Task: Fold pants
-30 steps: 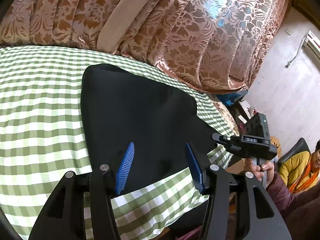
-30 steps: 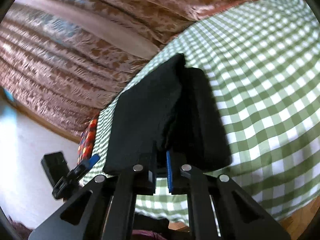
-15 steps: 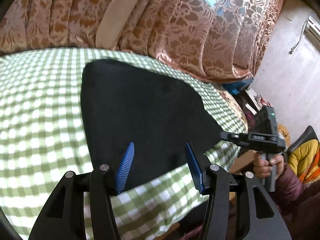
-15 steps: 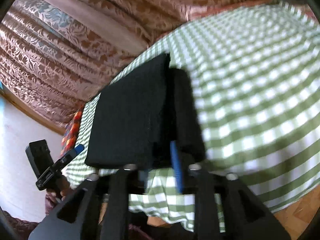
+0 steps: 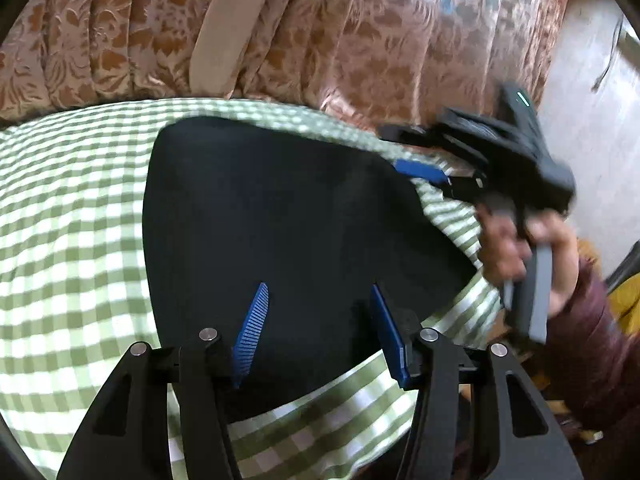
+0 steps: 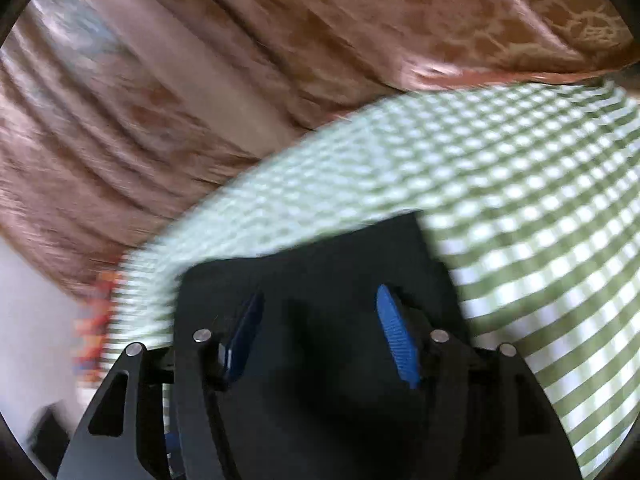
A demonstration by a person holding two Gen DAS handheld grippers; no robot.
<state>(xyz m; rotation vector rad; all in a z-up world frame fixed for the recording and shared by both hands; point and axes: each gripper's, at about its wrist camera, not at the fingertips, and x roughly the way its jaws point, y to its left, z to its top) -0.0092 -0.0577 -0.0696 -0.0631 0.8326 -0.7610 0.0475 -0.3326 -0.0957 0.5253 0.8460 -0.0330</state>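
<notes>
Two handheld grippers are seen over a pair of black pants (image 5: pixel 288 224) that is laid in a folded, roughly rectangular stack on a green-and-white checked cloth (image 5: pixel 68 216). The pants are shown as a flat, matte, featureless dark shape with rounded corners, its near edge close to the cloth's front border; no seams, pockets or waistband can be made out. In the left wrist view, the left gripper (image 5: pixel 320 332) is held above the near part of the stack, its blue ribbed pads (image 5: pixel 252 332) spread apart with only fabric seen beneath them and nothing pinched. The right gripper (image 5: pixel 420 170) is caught in blur at the far right corner of the pants, held by a hand (image 5: pixel 524 256) in a maroon sleeve (image 5: pixel 596 356). In the right wrist view, heavily smeared by motion, the right gripper's jaws have just been opening and are seen apart above the black fabric (image 6: pixel 320 288), with nothing clamped between them; whether the pads touch the cloth cannot be told. A brown patterned curtain (image 5: pixel 320 28) is hung behind the covered surface.
</notes>
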